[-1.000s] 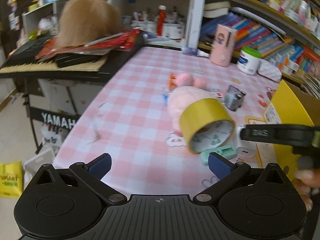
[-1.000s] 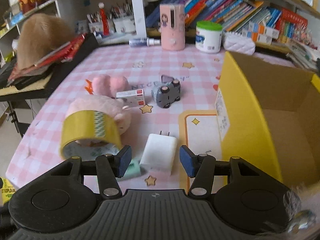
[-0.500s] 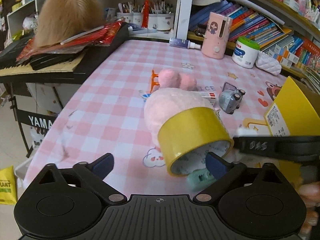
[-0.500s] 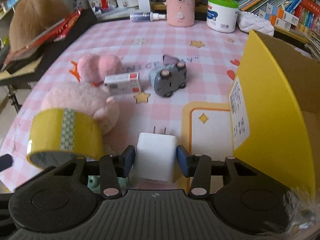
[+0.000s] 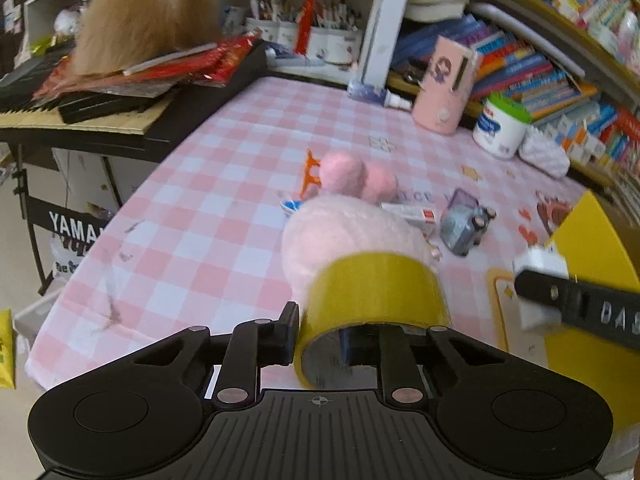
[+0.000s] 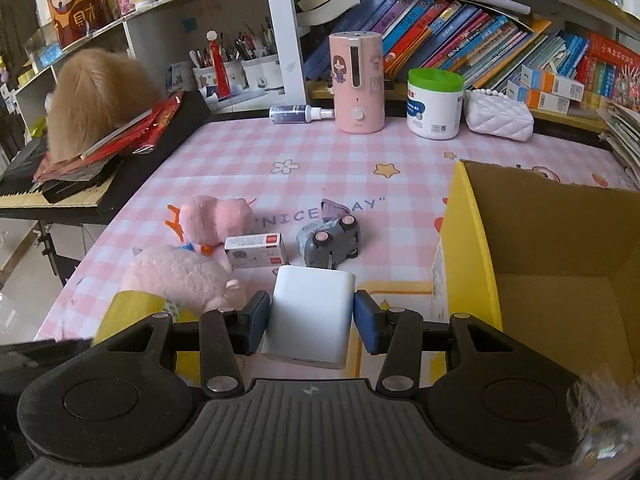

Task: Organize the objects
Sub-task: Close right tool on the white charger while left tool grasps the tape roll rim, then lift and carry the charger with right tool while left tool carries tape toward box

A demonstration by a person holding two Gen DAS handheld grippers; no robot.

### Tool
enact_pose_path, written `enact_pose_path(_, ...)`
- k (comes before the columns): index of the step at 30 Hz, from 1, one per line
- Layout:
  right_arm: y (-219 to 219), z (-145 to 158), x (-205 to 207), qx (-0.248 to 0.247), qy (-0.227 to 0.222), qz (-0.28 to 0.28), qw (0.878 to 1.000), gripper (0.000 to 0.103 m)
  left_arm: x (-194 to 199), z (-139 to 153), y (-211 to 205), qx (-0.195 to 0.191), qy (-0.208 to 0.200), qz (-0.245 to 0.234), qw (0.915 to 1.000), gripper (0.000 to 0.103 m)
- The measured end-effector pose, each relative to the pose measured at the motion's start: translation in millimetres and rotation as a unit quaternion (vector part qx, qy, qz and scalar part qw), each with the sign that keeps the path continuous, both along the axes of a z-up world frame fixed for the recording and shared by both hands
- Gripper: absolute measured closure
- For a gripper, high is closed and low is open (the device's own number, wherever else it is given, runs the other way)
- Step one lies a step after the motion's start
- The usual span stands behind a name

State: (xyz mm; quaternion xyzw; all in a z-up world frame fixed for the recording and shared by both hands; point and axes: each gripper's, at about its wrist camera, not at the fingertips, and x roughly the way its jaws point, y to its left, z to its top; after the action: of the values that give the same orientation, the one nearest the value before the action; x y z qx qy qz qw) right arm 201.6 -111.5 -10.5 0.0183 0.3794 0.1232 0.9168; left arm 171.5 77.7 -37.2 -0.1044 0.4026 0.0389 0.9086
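Readable lettering on the keyboard stand, the tablecloth and a gripper arm

The black banner under the black keyboard stand [image 5: 72, 232] reads "YAMA", cut off at its right; the pink checked tablecloth [image 6: 320, 168] carries "NICE" and "AY" in grey print; the black right gripper [image 5: 580, 312] arm shows embossed "DAS"; book spines stay too small to read.

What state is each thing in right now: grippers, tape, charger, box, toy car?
left gripper: shut on the tape roll's wall
yellow tape roll: on its side, pinched
right gripper: shut on the charger
white charger: held, prongs forward
yellow box: open, looks empty
toy car: tipped on its side
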Motion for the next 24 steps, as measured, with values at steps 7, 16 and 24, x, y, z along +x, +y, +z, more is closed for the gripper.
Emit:
enact_pose_path(7,0.4,2.4,-20.1,0.002,0.004,0.017,1.000,0.059,-20.8,13.7,14.1,-0.015,-0.029,0.022,0.9992,0.089)
enact_pose_path(16,2.3,8.6,-67.5,-0.012,-0.006,0.051,0.999,0.059,-70.4,34.1,29.2,-0.033,-0.060,0.027,0.9973,0.089)
enact_pose_path(24,-2.2,11.5,-112.2,-0.005,-0.002,0.036,0.999,0.059,-113.5,43.7,29.7,-0.026,-0.070,0.007,0.9971,0.089)
